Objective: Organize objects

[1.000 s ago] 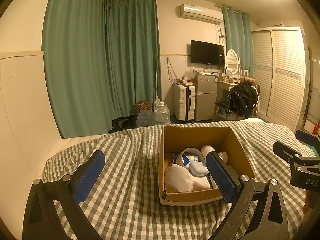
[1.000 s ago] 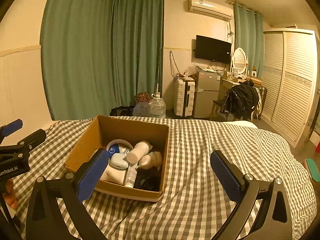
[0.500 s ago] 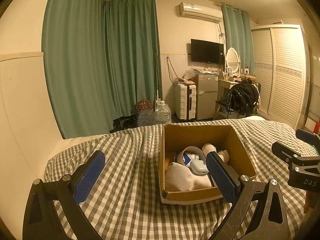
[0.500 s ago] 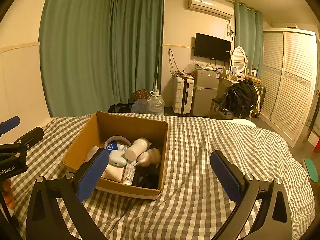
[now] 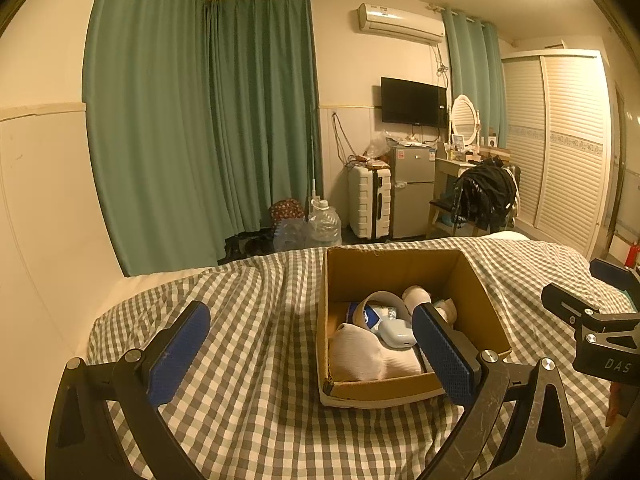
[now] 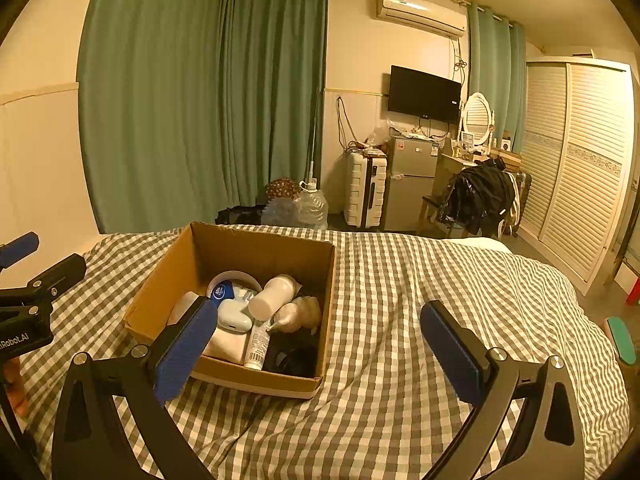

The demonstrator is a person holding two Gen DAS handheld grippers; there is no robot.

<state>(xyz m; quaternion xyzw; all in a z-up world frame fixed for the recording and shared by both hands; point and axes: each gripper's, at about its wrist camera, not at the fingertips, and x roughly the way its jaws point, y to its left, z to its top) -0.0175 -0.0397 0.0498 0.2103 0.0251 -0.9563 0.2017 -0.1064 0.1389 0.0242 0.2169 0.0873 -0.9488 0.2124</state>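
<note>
An open cardboard box [image 5: 404, 390] [image 6: 256, 246] sits on the checked bedspread. It holds a white cloth [image 5: 360, 354], a pale blue case [image 6: 235, 316], a white bottle [image 6: 274, 295], a tube [image 6: 256, 346], a tape roll [image 6: 228, 284] and a dark item [image 6: 294, 354]. My left gripper [image 5: 308, 354] is open and empty, hovering near the box's left front. My right gripper [image 6: 318, 350] is open and empty, hovering at the box's right front. Each gripper shows at the edge of the other's view: the right [image 5: 592, 316], the left [image 6: 28, 276].
The checked bed [image 6: 400, 280] fills the foreground. Beyond it stand green curtains [image 5: 200, 120], water jugs [image 5: 320, 228], a white suitcase [image 5: 370, 202], a small fridge [image 5: 412, 192], a chair with a black jacket [image 5: 484, 196] and a louvred wardrobe [image 5: 568, 148].
Both grippers have risen and drawn back slightly from the box. Both stay open and empty. The box contents have not moved.
</note>
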